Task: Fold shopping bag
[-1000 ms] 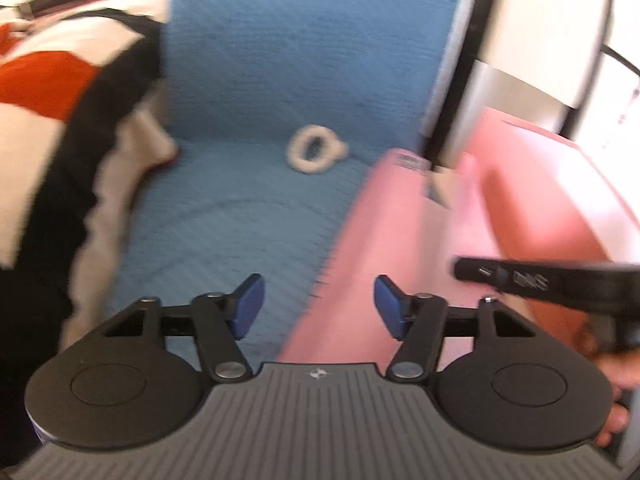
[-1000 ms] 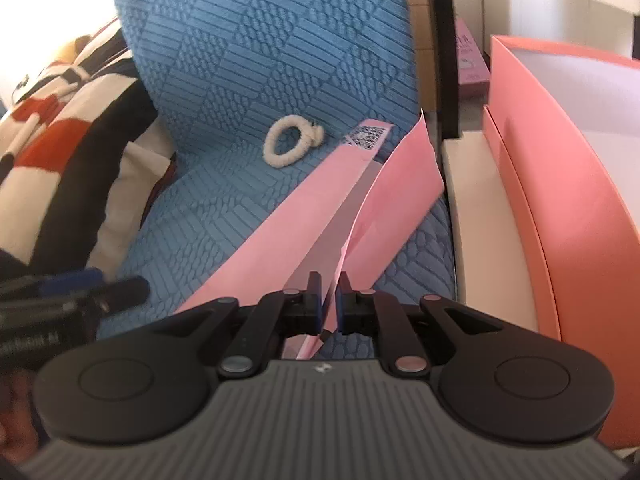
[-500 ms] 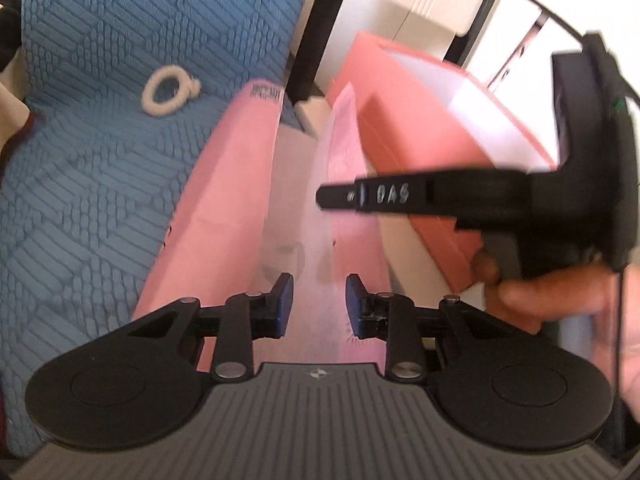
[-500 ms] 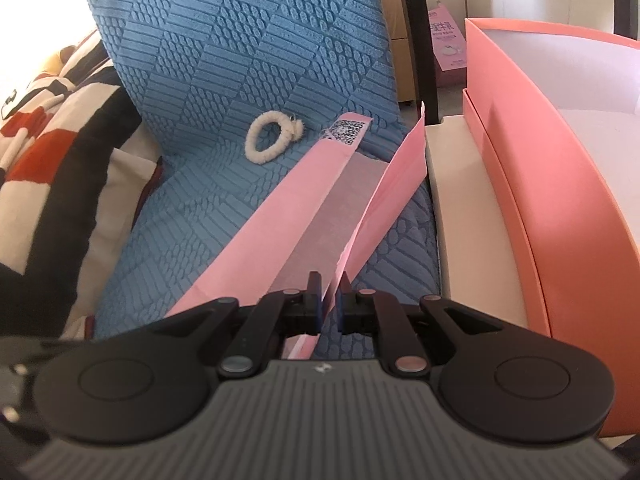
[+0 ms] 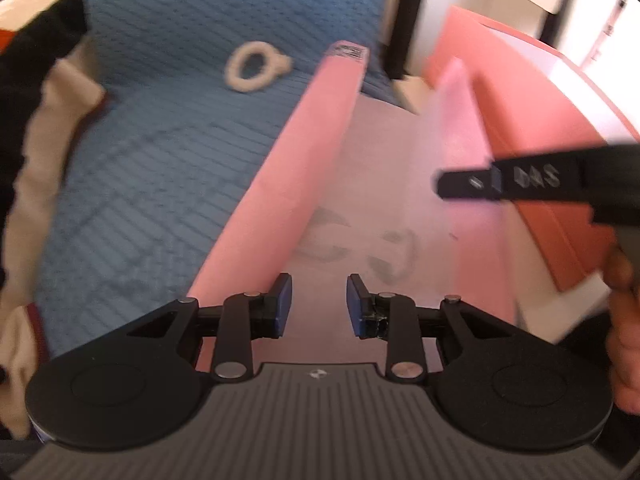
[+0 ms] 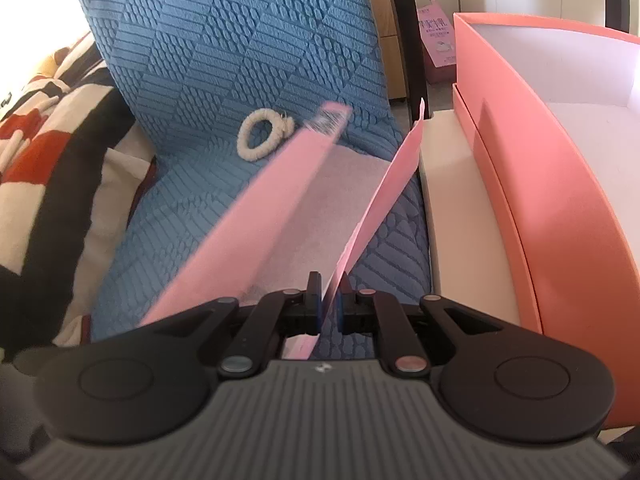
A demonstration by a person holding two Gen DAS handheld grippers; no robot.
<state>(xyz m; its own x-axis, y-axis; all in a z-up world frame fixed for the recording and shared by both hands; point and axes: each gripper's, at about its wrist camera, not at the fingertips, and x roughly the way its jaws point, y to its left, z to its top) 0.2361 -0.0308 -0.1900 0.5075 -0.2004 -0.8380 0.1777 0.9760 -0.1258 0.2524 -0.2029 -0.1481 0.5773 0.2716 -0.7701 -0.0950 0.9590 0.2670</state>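
Right tool (image 6: 329, 300) clamped on flat pink paper shopping bag (image 6: 240, 240), centre frame. Left tool (image 5: 318, 304) released, jaws just narrowed, astride bag's near edge. Folding barely started.

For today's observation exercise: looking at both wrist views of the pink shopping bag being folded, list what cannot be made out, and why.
- Dark print on the pink shopping bag: left wrist view, motion blur.
- Label at the bag's far end: right wrist view, blurred, unreadable.
- Bag's near edge: both views, hidden under each tool's body.
- Right tool: how much of the flap it pinches, hidden by its own fingers.
- Pink carton: text too small.
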